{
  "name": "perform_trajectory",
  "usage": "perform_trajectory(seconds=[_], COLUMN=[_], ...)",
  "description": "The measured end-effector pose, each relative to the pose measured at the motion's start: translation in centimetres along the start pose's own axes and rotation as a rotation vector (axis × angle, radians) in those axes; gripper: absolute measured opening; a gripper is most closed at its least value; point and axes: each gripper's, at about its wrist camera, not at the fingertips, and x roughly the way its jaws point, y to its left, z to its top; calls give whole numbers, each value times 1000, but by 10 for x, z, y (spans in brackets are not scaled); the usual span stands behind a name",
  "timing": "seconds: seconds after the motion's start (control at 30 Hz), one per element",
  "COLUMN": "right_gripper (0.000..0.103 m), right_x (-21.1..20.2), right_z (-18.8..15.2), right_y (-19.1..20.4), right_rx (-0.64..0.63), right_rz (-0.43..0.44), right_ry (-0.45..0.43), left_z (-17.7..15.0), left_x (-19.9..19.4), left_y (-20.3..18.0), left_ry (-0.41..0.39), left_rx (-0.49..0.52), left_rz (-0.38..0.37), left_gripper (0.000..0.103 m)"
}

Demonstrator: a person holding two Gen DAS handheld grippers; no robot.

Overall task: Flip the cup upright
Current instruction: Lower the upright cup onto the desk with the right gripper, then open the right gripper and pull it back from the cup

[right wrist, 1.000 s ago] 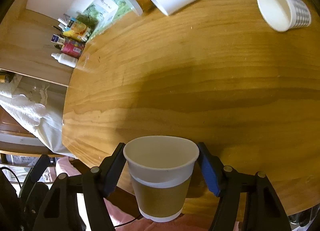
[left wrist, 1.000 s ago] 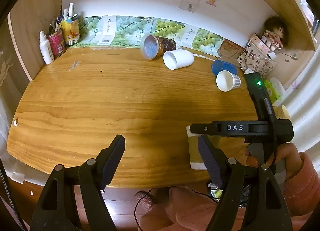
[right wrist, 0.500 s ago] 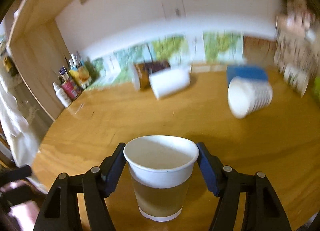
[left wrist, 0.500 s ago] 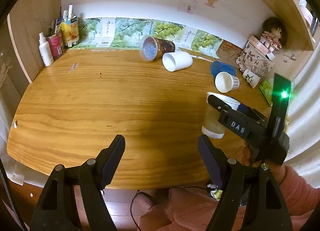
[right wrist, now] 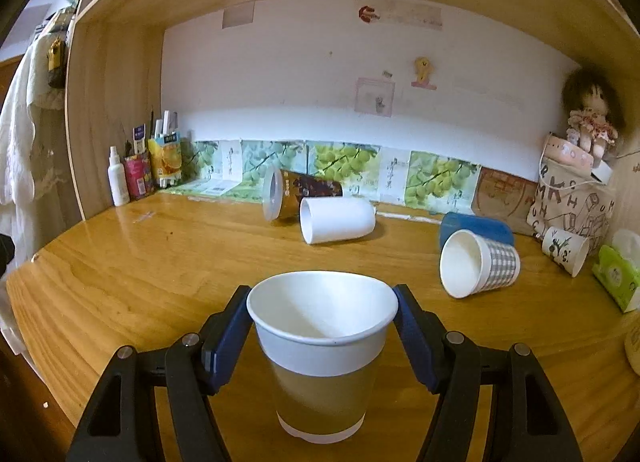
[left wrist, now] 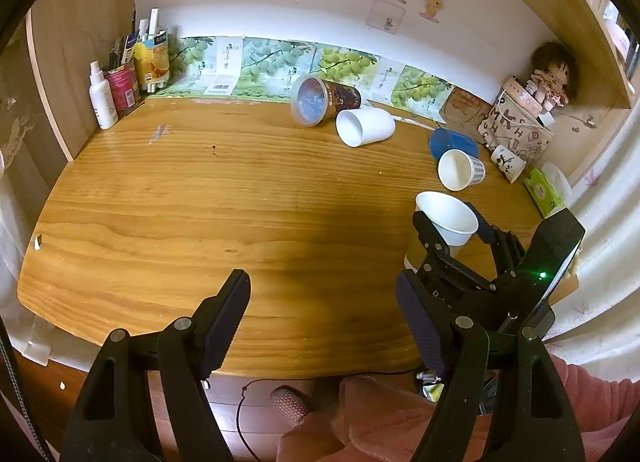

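One cup (right wrist: 323,354) matters here, the paper one with the brown sleeve, and it sits squarely between the two blue-padded fingers (right wrist: 224,338) of the right gripper (right wrist: 323,336), mouth up, its long axis standing straight off the wooden desk (right wrist: 160,274). The pads press its white upper band on both sides just under the rim, so the right gripper is clamped on it. Its base looks to be on the desk or a hair above it; I cannot tell which from here.

Seen from the left wrist camera, the same cup (left wrist: 446,221) stands toward the right near edge of the desk (left wrist: 200,221), with the right gripper (left wrist: 450,227) reaching in low and nearly level from the near side. The left gripper (left wrist: 320,322) hangs over the near edge, well apart from the cup, its jaws spread wide with nothing between them.

To my eye the flip is as good as done: what remains is for the right jaws to part evenly and draw straight back toward the person, so neither pad drags the light cup over. The checked cup (right wrist: 480,264) and the white cup (right wrist: 336,219) lie on their sides farther back.
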Motion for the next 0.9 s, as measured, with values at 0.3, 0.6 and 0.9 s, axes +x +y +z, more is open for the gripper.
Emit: perform_trajectory(seconds=[0.3,0.6,0.9], right_gripper=[73,81,88], right_x=[-5,-6,-33], right_z=[-6,-17,-25], right_y=[2,0,-11], right_rx=[-30,-9,21], right_rz=[27,92,110], right_ry=[33,198,295], left_z=[-3,-7,-22], left_x=[-3,19,31], left_y=[2,-7,-19], left_ry=[-7,94,149], left_rx=[-8,2,-15], left_rz=[-17,-61,-38], left_gripper=[78,78,78])
